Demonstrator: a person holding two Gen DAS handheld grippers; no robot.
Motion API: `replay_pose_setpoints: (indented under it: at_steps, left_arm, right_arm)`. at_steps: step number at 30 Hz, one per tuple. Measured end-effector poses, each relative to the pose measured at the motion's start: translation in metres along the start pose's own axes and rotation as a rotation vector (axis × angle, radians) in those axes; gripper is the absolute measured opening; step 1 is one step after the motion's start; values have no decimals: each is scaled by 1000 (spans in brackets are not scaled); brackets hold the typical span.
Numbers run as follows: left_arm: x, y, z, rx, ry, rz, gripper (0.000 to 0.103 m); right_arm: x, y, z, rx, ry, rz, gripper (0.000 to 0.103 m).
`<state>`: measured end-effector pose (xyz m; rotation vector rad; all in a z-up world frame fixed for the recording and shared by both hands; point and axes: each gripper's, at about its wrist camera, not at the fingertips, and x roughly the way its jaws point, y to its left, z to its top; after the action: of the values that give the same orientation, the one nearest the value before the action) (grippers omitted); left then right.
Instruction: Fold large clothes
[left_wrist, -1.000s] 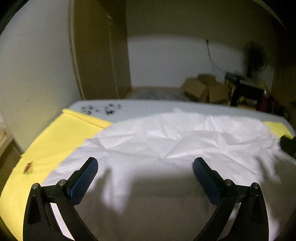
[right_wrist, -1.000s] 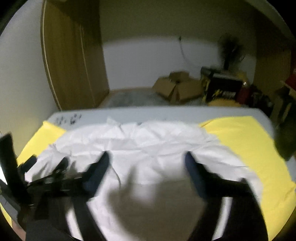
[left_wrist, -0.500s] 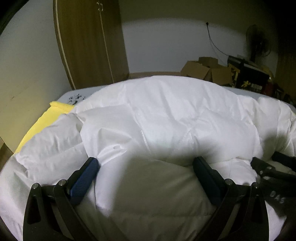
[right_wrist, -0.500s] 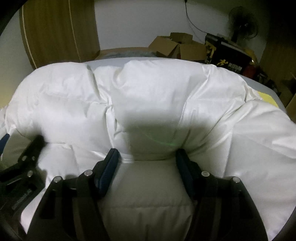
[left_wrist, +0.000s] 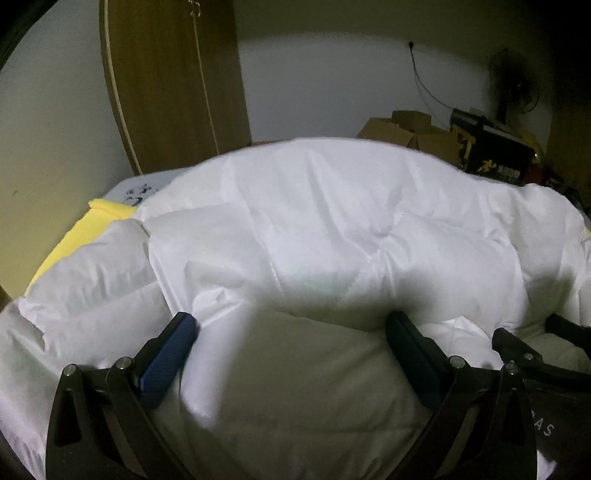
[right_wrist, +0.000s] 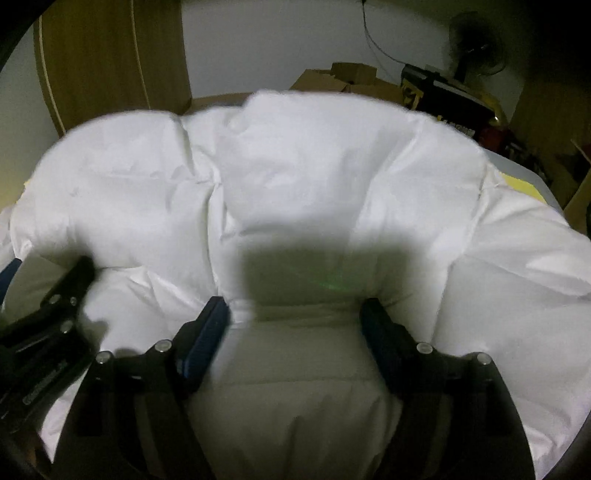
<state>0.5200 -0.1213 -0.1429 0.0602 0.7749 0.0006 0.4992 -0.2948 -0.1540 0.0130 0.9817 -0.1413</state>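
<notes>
A puffy white quilted garment (left_wrist: 332, 221) is heaped on the table and fills both views (right_wrist: 314, 166). My left gripper (left_wrist: 291, 328) is low against it, jaws wide, and a bulge of the fabric sits between the blue pads without being pinched. My right gripper (right_wrist: 293, 314) stands just to its right, also seen in the left wrist view as the right gripper (left_wrist: 535, 350). Its jaws are opening, with a ridge of the white fabric lying between them. The left gripper's fingers (right_wrist: 55, 295) show at the left edge of the right wrist view.
A yellow cloth (left_wrist: 81, 236) covers the table under the garment and peeks out at the far right (right_wrist: 517, 182). Beyond the table stand a wooden wardrobe (left_wrist: 166, 74), cardboard boxes (left_wrist: 406, 129), a black box and a fan (left_wrist: 513, 88).
A second ago both cameras looked down on flat white fabric; both have since dropped and now sit close against puffy folds. The right jaws have widened slightly.
</notes>
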Motion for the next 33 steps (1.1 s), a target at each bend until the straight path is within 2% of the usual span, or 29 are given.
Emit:
replay_pose_setpoints:
  at_steps: [7, 11, 14, 23, 25, 26, 27, 28, 30, 33]
  left_arm:
    - [-3, 12, 0, -19, 24, -49, 103]
    - [-4, 11, -3, -21, 10, -47, 103]
    - [-5, 10, -4, -19, 4, -48, 103]
    - [0, 13, -4, -24, 39, -63, 103]
    - [-8, 21, 1, -48, 39, -75, 103]
    - [-17, 27, 4, -66, 23, -87, 103]
    - [-26, 30, 5, -82, 17, -98, 103]
    - [-40, 36, 7, -102, 5, -111, 103]
    - [-70, 47, 6, -113, -49, -107, 103]
    - [-110, 73, -2, -117, -118, -85, 103]
  right_arm:
    - [-12, -5, 0, 15, -5, -1, 76]
    - [-38, -6, -9, 42, -49, 50, 76]
    - [-35, 4, -20, -13, -46, 27, 78]
    - [-15, 2, -22, -37, -31, 40, 81]
    - [-21, -3, -15, -23, 2, 68, 80]
    - [-27, -14, -7, 45, 4, 112, 80]
    - [-34, -22, 0, 91, -15, 147, 80]
    - [-50, -27, 12, 131, -75, 181, 80]
    - [-63, -21, 32, 109, -126, 173, 79]
    - [-47, 2, 55, 62, -70, 231, 76]
